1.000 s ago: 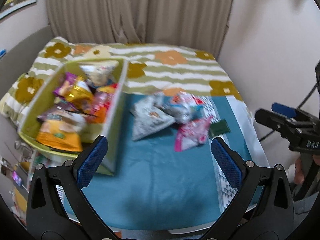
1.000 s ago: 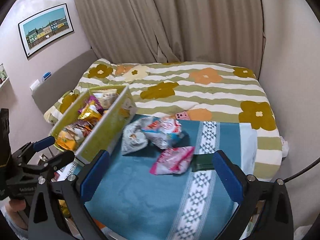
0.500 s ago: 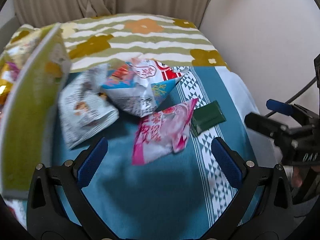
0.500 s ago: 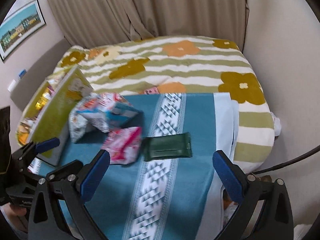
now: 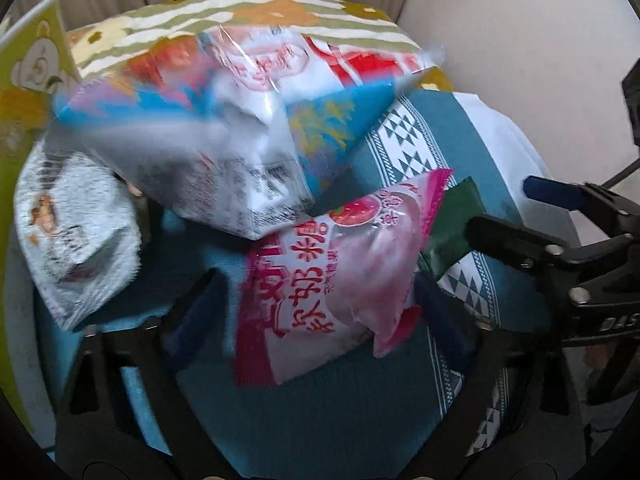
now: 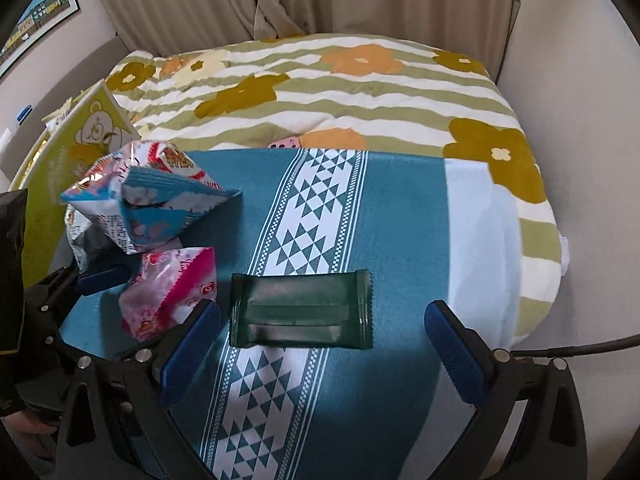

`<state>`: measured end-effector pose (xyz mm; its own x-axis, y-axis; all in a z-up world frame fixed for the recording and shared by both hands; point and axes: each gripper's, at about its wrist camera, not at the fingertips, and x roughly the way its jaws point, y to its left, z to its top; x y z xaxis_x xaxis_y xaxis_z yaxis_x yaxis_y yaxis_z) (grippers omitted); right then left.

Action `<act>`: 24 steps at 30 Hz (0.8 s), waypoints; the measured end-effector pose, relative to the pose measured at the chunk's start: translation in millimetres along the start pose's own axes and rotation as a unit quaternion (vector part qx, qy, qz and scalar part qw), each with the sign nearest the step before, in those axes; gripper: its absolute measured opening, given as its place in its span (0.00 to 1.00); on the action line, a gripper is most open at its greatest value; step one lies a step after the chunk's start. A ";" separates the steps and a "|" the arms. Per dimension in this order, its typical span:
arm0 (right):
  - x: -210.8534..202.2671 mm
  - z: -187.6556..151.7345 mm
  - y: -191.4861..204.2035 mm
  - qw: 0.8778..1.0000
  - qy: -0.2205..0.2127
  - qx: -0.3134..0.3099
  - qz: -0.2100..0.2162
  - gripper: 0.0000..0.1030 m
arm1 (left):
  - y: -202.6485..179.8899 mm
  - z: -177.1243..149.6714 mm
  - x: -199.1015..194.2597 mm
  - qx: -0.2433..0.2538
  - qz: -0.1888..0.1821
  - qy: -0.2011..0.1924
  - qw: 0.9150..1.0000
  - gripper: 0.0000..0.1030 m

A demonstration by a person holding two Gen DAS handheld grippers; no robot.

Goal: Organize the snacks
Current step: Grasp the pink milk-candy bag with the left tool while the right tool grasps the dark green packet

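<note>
Snacks are lying on a teal cloth (image 6: 400, 216) spread over a flower-striped bed (image 6: 360, 92). Left gripper (image 5: 320, 312) is closing its jaws around the pink candy bag (image 5: 340, 276), which is sitting between the blue pads, though blur is hiding whether they are pressing it yet. Right gripper (image 6: 320, 344) is hovering with jaws standing wide apart over the dark green packet (image 6: 300, 310), not touching it. Just beyond the pink bag, a blue-and-white snack bag (image 5: 240, 120) is leaning over a grey one (image 5: 76, 240), beside the yellow-green box (image 6: 80, 140) at the left
</note>
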<state>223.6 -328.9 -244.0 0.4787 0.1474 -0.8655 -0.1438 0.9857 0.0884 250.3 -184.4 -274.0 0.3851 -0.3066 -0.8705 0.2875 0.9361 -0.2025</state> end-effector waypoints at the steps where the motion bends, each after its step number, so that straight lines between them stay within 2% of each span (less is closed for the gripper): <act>1: 2.9 0.2 1.0 1.000 0.002 0.000 0.001 0.99 | -1.1 0.7 -0.2 0.007 0.009 -0.002 1.000 0.71; 8: 19.4 -0.2 4.2 1.000 0.017 0.011 0.014 0.98 | 2.6 3.5 -1.5 0.018 0.011 -0.001 1.000 0.57; 14: 29.9 -1.3 8.2 1.000 0.027 0.006 0.010 0.98 | 7.8 -3.9 -7.9 0.015 0.016 0.004 1.000 0.56; 17: 35.4 -3.8 11.8 0.999 0.034 -0.004 0.005 0.92 | 15.0 -9.7 -14.3 0.010 0.018 0.008 1.000 0.56; 24: 40.3 -7.7 24.4 0.999 0.019 -0.039 -0.027 0.91 | 24.7 -16.3 -21.3 0.005 0.022 0.011 1.000 0.55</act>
<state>232.7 -299.5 -280.5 0.4539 0.0889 -0.8866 -0.1866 0.9824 0.0030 234.8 -152.0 -267.8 0.3785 -0.2614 -0.8879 0.2799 0.9467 -0.1594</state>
